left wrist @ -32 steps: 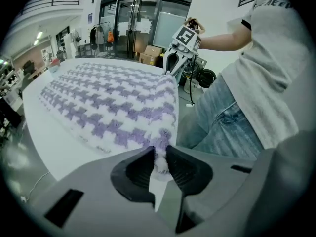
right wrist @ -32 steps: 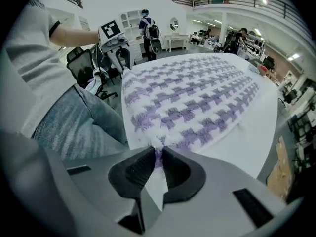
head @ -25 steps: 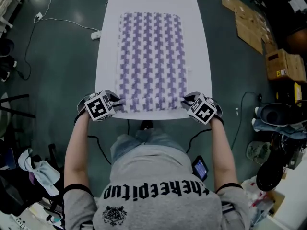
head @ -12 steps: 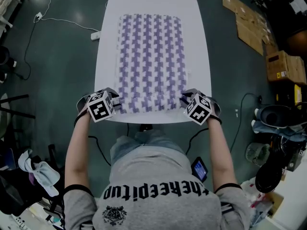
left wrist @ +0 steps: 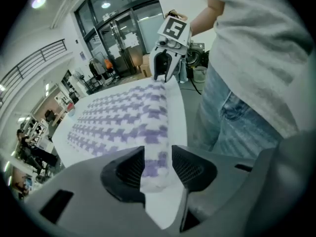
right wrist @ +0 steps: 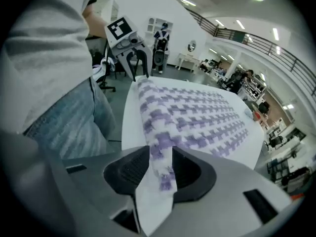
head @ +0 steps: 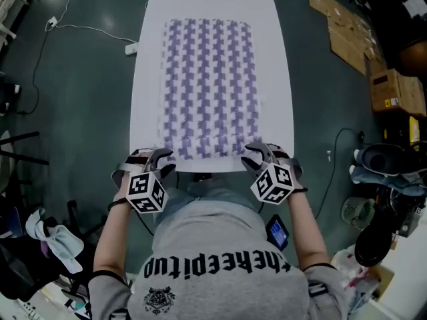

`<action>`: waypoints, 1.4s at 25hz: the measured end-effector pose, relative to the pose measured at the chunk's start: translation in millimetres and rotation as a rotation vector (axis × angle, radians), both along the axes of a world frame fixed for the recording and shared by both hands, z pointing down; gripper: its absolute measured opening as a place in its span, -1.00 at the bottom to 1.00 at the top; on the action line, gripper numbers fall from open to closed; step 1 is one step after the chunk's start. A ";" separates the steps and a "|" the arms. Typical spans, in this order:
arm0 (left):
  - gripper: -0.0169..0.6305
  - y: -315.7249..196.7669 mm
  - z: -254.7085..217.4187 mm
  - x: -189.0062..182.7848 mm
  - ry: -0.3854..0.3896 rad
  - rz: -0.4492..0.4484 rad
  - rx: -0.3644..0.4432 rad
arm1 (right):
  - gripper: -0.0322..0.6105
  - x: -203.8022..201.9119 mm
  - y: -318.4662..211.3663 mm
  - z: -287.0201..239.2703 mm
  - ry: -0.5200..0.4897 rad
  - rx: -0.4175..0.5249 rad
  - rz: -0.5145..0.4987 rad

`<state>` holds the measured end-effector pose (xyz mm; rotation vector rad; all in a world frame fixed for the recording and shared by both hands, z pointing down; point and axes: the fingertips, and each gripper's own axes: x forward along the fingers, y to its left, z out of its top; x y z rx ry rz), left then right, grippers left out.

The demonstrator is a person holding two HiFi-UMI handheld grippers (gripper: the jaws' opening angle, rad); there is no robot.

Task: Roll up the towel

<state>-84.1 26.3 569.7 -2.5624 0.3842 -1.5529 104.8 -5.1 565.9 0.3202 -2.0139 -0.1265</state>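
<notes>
— Two grippers, one roll: where does it lie?

— The towel (head: pixel 208 79) lies flat along the white surface (head: pixel 280 112). Its near end is turned into a thin roll (head: pixel 207 151) at the edge closest to the person (head: pixel 220 265). The roll's long axis runs side to side, from the left gripper (head: pixel 152 159) to the right gripper (head: pixel 257 154). One sits at each end, neither nearer than the other.

— And the jaws?

— Both pairs are opening, at a middling width, each with an end of the roll between them. I judge the squeeze is letting go rather than holding.

— Which way next?

— Away from the person, since all the unrolled cloth stretches beyond the jaws.

— What does each view add?

— The head view shows how much flat towel remains, which is most of it. The gripper views show the roll's thickness inside the jaws, which the marker cubes (head: pixel 272 183) partly hide from above.
</notes>
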 end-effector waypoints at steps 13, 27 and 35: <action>-0.71 -2.8 41.6 23.0 -0.090 -0.084 -0.019 | -0.65 28.3 1.2 47.8 0.168 0.063 -0.047; -0.79 51.8 14.5 16.9 -0.009 0.022 -0.285 | -0.73 26.0 58.0 18.5 0.061 -0.149 0.016; -0.78 10.4 1.6 11.4 0.040 0.025 -0.475 | -0.73 20.8 7.5 0.2 0.010 -0.237 0.080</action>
